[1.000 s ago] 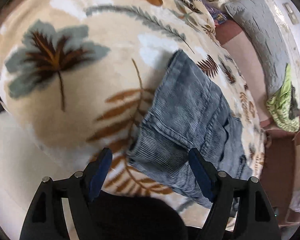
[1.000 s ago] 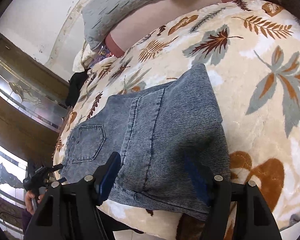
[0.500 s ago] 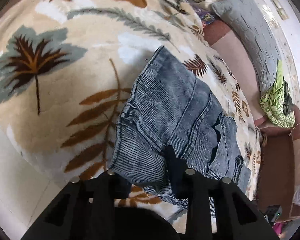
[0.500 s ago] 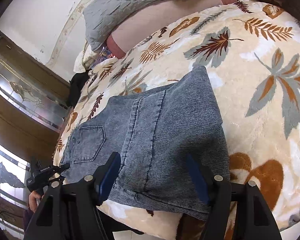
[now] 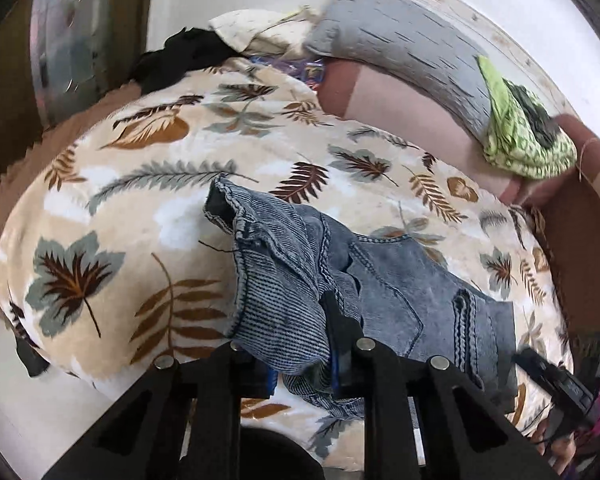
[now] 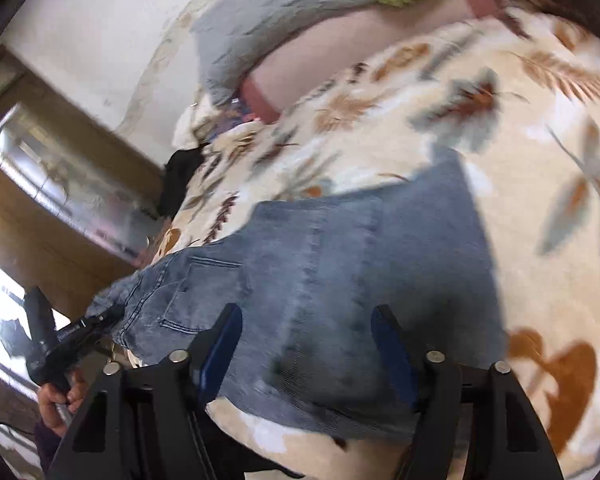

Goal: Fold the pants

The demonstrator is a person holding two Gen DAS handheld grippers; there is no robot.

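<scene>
Blue-grey denim pants (image 5: 400, 292) lie folded on a leaf-patterned blanket (image 5: 140, 240). My left gripper (image 5: 300, 344) has its jaws closing on a bunched edge of the pants, which hangs lifted off the blanket with a hem opening standing up. In the right wrist view the pants (image 6: 340, 248) spread flat, back pocket to the left. My right gripper (image 6: 306, 332) hovers over their near edge, jaws closing but still apart, with denim between the blue pads and not pinched. The left gripper (image 6: 52, 344), held by a hand, shows at the pants' left end.
A grey pillow (image 5: 400, 40), a green cloth (image 5: 520, 136) and a pink bolster (image 5: 400, 100) line the bed's far side. A black garment (image 5: 180, 60) lies at the far corner. The blanket's near edge drops to a pale floor (image 5: 40, 420). A wooden cabinet (image 6: 40, 208) stands left.
The left jaws went from wide open to pinching the pants' edge, then rose and rolled with it, lifting the cloth. The right jaws narrowed and the gripper moved in over the pants.
</scene>
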